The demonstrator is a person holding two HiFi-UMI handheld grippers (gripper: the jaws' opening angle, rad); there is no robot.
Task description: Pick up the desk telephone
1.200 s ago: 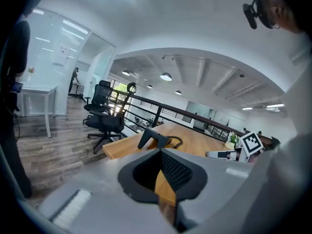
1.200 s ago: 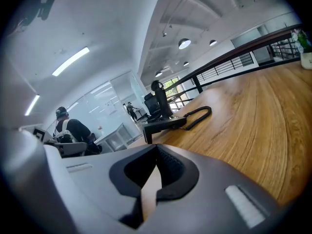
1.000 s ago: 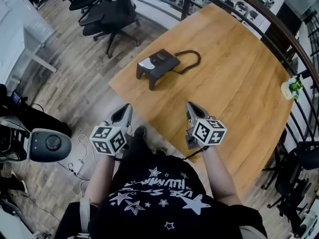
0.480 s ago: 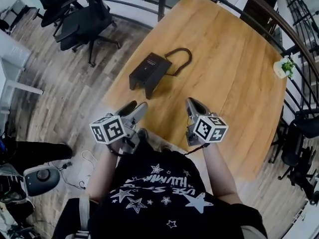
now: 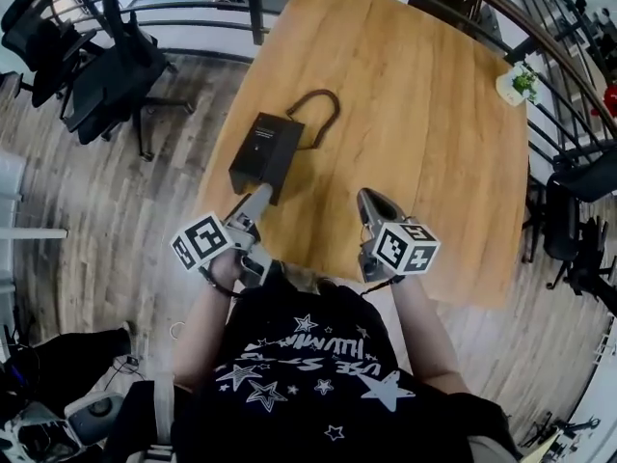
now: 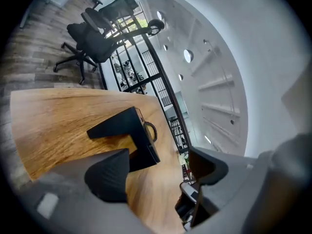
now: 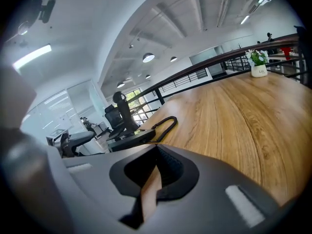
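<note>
- desk telephone [image 5: 265,152] sits nr left edge of table [image 5: 424,114]; bare wood to its right & on the person's side, free to pass
- cord [image 5: 335,104] loops off phone's far-right corner, snag pt
- office chairs [image 5: 106,75] on floor left of phone, clear of table
- potted plant [image 5: 514,85] & railing [image 5: 554,66] well apart, far right of phone

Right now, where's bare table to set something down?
Free: the middle and right of the table, between the cord and the potted plant, down to the near edge by the right gripper. Crowded: the left edge, where the desk telephone sits with the left gripper just short of it, jaws opening, nothing between.
</note>
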